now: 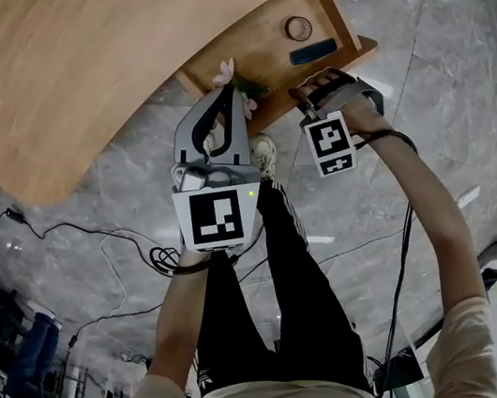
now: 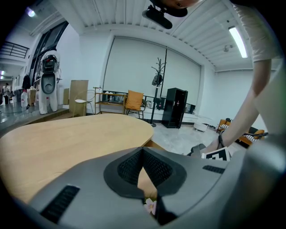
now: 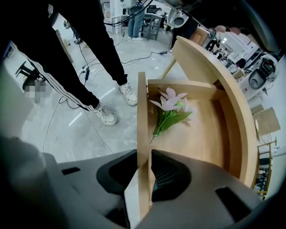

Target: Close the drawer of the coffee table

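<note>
The bench (image 1: 109, 56) top hides the back of the open drawer (image 1: 271, 46), which juts out from under it toward the person. In the head view the left claw (image 1: 230, 96) covers most of the flower (image 3: 170, 105) lying at the drawer's left end. A small round thing (image 1: 298, 28) and a dark blue bar (image 1: 312, 52) lie at the drawer's right end, both too small to identify. The right hand (image 1: 356, 107) masks its claw's tips there.

The right claw (image 3: 144, 176) points straight down, arm stretched forward, astride the drawer's front board (image 3: 142, 129). It is clenched on that board, one pad on the outer face and one inside the drawer. The left claw hangs just above the drawer's left corner, tilted slightly downward toward the bench. Its tips are pressed together with nothing gripped, and the flower only shows through the gap behind them.
</note>
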Demonstrator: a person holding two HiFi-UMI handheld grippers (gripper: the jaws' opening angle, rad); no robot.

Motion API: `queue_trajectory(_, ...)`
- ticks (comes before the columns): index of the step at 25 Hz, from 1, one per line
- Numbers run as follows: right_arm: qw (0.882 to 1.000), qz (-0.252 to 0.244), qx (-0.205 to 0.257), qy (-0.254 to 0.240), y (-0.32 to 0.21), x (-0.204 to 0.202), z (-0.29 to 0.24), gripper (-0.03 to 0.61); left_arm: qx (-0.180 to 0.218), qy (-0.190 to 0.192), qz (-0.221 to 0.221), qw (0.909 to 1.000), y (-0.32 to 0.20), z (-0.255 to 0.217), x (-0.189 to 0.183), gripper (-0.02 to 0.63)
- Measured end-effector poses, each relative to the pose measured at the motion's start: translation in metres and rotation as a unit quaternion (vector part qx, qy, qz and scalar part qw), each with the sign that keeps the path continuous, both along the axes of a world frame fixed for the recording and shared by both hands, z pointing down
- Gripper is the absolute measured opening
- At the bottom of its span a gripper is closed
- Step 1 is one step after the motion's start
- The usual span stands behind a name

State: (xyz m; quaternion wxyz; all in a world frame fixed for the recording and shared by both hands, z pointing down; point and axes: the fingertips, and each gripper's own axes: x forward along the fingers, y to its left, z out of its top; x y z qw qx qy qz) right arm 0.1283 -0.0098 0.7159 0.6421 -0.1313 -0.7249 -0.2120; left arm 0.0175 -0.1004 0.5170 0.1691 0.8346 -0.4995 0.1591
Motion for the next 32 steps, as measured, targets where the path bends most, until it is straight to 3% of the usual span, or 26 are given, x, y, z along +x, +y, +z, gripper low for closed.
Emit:
queue_trajectory(2,1.0,-0.009,-0.002,0.002,0.001,0.0,0.001,0.08,0.001,0.001,0.0,1.0,-0.002,0.0,0.001,0.008)
queue_trajectory(9,1.0,-0.007,-0.004,0.001,0.0,0.0,0.003,0.08,-0.009,0.012,-0.009,0.9998,-0.007,0.001,0.002,0.008)
queue_trajectory(18,1.0,-0.01,0.018,-0.004,0.002,0.004,0.002,0.077,0.001,-0.002,-0.004,1.0,-0.001,-0.004,0.0,0.008)
queue_trajectory(32,0.997,0.006,0.07,-0.027,-0.016,-0.005,-0.049,0.092,0.01,0.003,-0.011,0.9999,0.0,-0.018,-0.013,0.008)
